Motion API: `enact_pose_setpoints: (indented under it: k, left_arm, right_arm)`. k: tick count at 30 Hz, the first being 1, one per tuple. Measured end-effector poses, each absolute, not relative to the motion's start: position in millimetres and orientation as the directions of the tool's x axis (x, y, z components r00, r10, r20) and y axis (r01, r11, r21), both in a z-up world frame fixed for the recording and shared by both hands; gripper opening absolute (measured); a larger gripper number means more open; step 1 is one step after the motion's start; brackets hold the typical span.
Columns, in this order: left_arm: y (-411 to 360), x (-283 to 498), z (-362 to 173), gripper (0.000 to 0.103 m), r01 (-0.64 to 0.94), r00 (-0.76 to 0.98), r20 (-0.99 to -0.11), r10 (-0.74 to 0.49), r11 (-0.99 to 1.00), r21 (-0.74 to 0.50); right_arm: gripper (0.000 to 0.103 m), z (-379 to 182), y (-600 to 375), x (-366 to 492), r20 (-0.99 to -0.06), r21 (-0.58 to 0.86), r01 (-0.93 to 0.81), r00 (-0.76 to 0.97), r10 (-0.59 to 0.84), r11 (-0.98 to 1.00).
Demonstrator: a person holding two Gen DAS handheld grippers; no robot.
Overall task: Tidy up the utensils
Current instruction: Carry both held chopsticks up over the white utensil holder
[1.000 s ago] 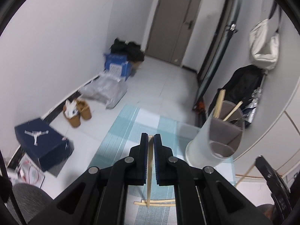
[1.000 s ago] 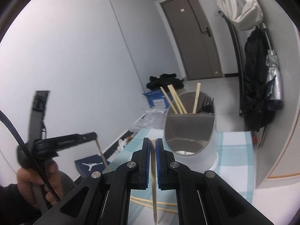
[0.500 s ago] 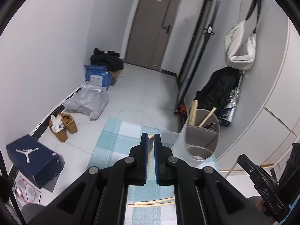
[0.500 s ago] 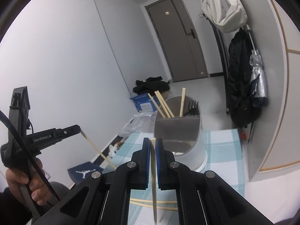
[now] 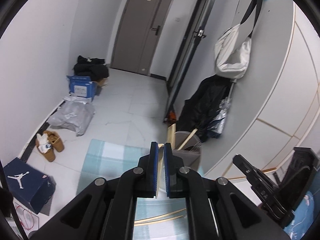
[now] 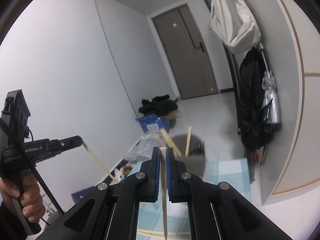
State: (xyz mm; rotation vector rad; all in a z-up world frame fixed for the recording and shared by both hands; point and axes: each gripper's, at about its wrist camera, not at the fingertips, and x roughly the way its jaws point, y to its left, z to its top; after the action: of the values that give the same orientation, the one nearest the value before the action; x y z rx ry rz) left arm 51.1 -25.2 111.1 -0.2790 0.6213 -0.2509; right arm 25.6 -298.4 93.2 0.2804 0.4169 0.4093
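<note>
Ahead of your tongs the holder (image 6: 189, 156) has some chopsticks; each pair pinches one more, two lie below.

A white jumping-figure logo stands on the dark blue shoebox (image 5: 26, 184) by the wall, seen from the left wrist. White lettering runs along the body of the left gripper (image 6: 80, 140) in the right wrist view; it reads roughly "enRobot.AI", its start hidden. Raised letters on the right gripper's (image 5: 240, 160) side in the left wrist view are too dim to read. The blue carton (image 5: 82, 88) carries a white label whose print is too small to read.
</note>
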Motion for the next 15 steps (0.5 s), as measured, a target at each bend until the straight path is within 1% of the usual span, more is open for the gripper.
enact_pose_setpoints:
  k: [7,15]
  left_arm:
    - [-33.4,71.1,138.6,0.002,0.185,0.769,-0.512,-0.381,0.901,-0.393]
    - [-45.3,96.6,161.9,0.002,0.224,0.783,-0.47,-0.407,0.89,-0.397]
  right_arm:
    - [0.005,136.0,-314.1,48.0,-0.274,0.327,-0.319,0.869,0.412,0.89]
    - [0.005,169.4,-328.4,78.9,-0.218,0.305,-0.303,0.901,0.376,0.903]
